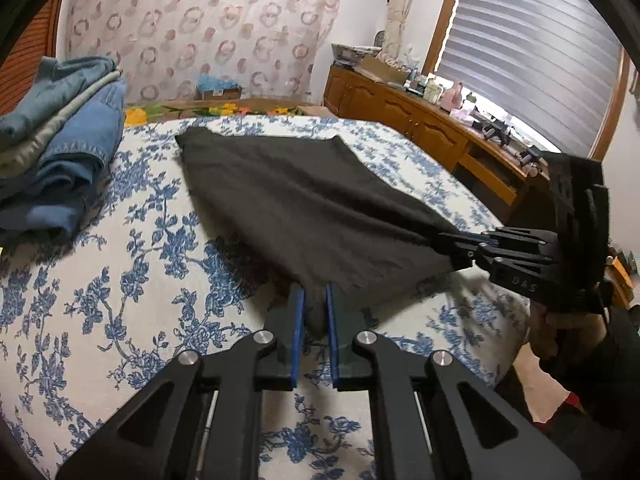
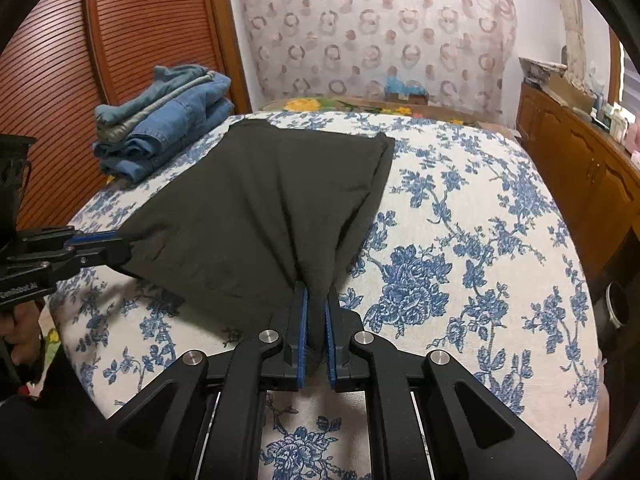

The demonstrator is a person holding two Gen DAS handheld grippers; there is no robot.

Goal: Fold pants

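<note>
Two near corners of the dark pants (image 1: pixel 288 200), spread on the flowered bed (image 1: pixel 120 300), are pinched, one by the left tool (image 1: pixel 313 308) and one by the right tool (image 2: pixel 316 312), presumably so the near edge can be lifted evenly for a fold.

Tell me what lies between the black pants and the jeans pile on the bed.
Nothing: only bare floral bedspread separates the pants from the jeans pile, clearest in the left wrist view.

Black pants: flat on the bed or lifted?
Partly lifted. Near corners of the black pants are pinched by left gripper and right gripper; far edge rests on bed.
</note>
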